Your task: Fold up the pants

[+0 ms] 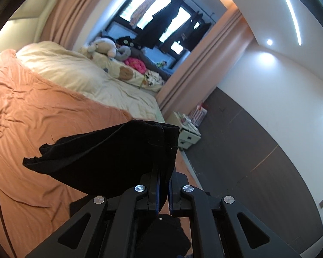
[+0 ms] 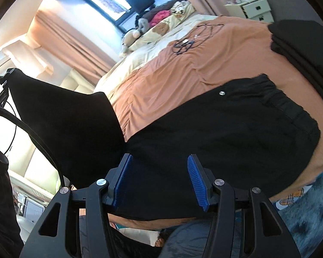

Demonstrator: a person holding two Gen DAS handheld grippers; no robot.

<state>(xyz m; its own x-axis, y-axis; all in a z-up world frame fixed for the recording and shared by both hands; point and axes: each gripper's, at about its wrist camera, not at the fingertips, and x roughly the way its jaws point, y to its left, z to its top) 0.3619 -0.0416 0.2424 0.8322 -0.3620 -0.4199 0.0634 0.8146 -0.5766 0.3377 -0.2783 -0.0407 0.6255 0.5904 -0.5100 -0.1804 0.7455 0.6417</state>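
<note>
The black pants (image 2: pixel 226 133) lie across the orange bed sheet (image 2: pixel 183 75), with the elastic waistband (image 2: pixel 290 103) to the right. My right gripper (image 2: pixel 159 157) is open just above the pants' near edge, its blue pads (image 2: pixel 122 178) apart and pressing on nothing. One leg rises to the far left, where my left gripper (image 2: pixel 0 86) holds its end in the air. In the left wrist view my left gripper (image 1: pixel 164 150) is shut on that black leg fabric (image 1: pixel 101 150), which drapes over the fingers above the sheet (image 1: pixel 32 107).
A second dark folded garment (image 2: pixel 301 47) lies at the bed's right edge. Loose cables (image 2: pixel 187 40) sit further up the sheet. A cream duvet (image 1: pixel 75 71) and stuffed toys (image 1: pixel 105 47) fill the head end. A white nightstand (image 1: pixel 189 133) stands beside the bed.
</note>
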